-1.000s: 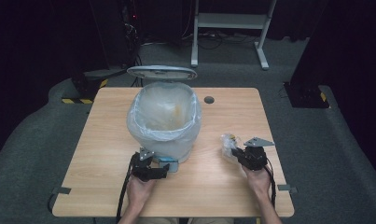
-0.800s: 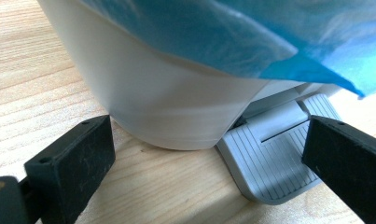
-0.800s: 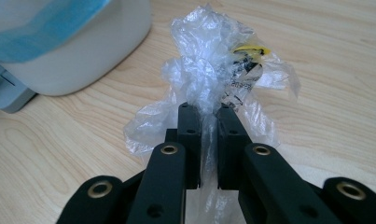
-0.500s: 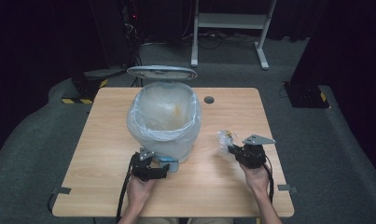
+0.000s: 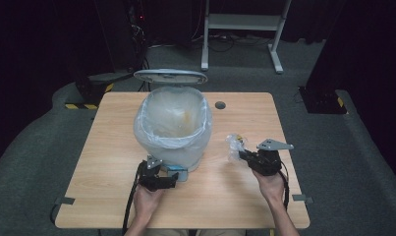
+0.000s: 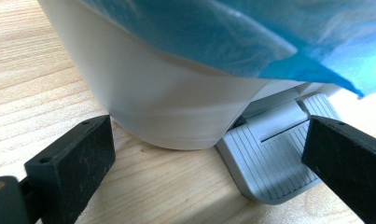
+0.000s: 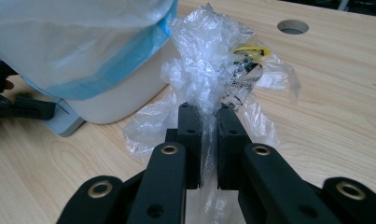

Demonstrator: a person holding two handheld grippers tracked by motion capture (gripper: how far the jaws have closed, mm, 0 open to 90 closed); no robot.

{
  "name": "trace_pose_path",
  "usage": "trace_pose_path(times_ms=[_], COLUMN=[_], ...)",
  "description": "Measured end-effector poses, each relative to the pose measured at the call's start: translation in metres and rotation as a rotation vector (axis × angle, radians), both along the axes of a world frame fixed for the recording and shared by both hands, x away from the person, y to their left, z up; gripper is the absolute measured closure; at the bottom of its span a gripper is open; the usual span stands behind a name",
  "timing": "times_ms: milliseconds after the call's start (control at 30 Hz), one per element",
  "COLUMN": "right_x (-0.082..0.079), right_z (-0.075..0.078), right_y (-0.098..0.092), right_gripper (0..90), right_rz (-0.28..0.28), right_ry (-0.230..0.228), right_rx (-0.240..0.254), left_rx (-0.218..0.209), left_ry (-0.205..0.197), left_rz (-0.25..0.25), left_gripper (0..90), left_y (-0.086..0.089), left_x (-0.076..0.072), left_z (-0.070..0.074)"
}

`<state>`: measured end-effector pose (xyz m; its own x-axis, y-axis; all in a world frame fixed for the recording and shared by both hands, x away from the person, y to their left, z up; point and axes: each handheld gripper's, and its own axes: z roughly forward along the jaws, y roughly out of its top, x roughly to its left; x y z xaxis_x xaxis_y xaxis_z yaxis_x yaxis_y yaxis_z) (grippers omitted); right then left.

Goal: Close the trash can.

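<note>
Wooden table [image 5: 112, 132], cable hole [image 5: 220, 104], grey carpet [image 5: 343, 162], dark room

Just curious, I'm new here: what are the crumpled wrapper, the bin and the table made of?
The wrapper looks like thin clear plastic film: see-through, creased, glinting. The bin seems smooth matte white plastic, lined with a translucent bluish bag. The table shows pale wood grain, perhaps laminate.
</note>
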<state>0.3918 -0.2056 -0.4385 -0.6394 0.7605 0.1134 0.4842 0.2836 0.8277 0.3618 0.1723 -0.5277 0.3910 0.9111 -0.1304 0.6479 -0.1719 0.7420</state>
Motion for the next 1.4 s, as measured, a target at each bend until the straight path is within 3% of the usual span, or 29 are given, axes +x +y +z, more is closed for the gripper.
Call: trace_pose_path(times_ms=[900, 1400], right_x=[-0.003, -0.001], right_z=[0.039, 0.06], right_y=[0.008, 0.008], right_gripper=[83.2, 83.3], right_rz=[0.069, 0.097], right_ry=[-0.058, -0.066], right_rx=[0.048, 0.069], left_rx=[0.0, 0.0], left_ry=[0.0, 0.0], left_rz=[0.0, 0.0], left_gripper=[2.6, 2.6], left_y=[0.0, 0.0], left_x=[0.0, 0.0], left_z=[0.0, 0.0])
